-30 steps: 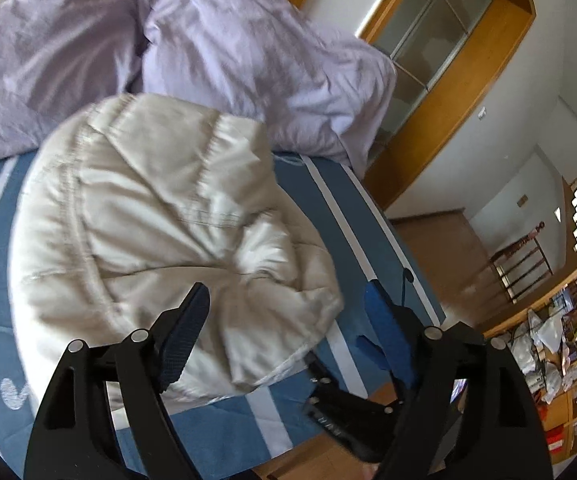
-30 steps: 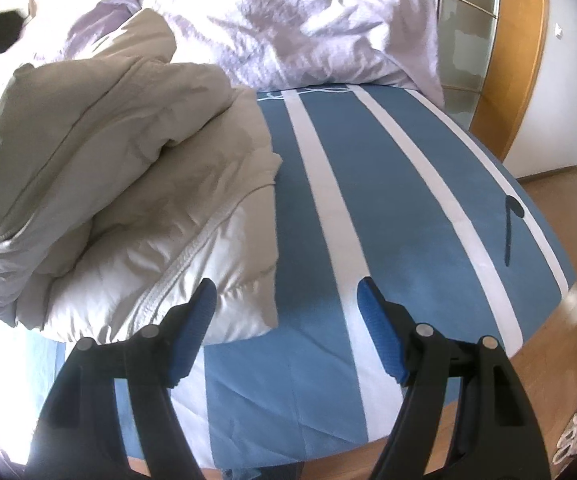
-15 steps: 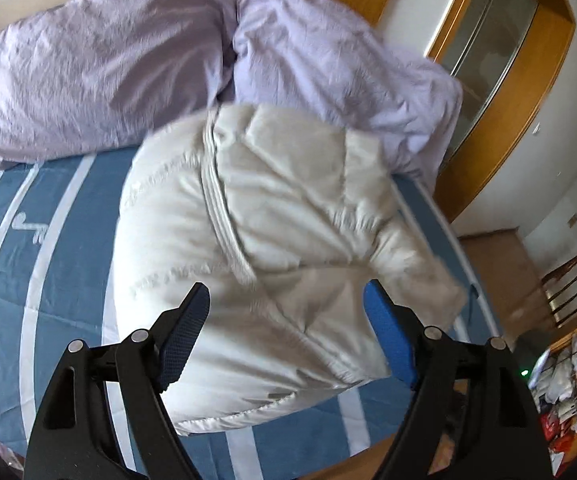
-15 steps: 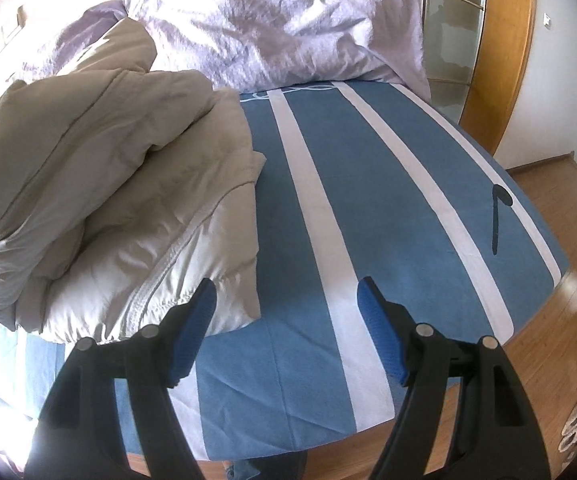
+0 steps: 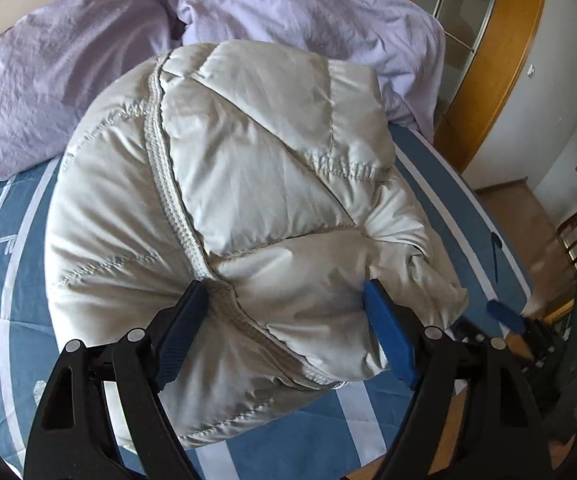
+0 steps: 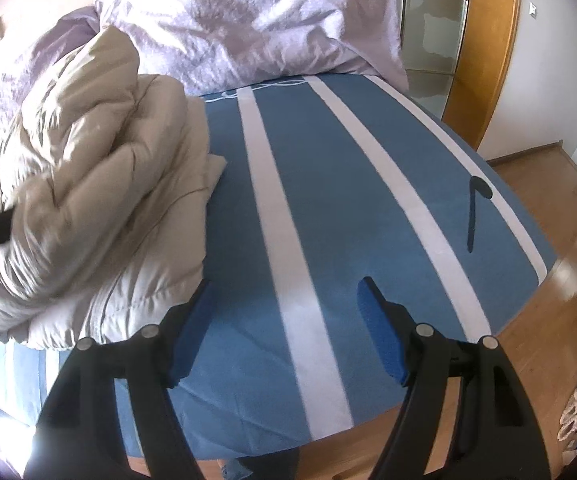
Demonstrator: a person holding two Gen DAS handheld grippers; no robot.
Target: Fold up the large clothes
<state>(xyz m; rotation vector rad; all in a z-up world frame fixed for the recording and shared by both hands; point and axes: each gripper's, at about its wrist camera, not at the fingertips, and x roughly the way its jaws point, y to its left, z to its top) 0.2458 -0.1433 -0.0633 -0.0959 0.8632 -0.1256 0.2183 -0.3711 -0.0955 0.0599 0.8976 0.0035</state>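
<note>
cream quilted puffer jacket point(image 5: 248, 208), folded in a bundle, lies on a blue sheet with white stripes point(image 6: 328, 184), before lilac pillows point(image 5: 68, 92). left gripper point(image 5: 286, 332): jaws wide, straddling the jacket's near edge, pads against the fabric; whether they clamp it cannot be told. right gripper point(image 6: 284, 328): spread, empty, over bare sheet. white script on sheet unreadable.

No text, label, brand or number can be read anywhere in either view. The blue striped bedsheet point(image 6: 328, 168) carries white looping line marks near its left edge and near the pillows, but they form no legible letters.
</note>
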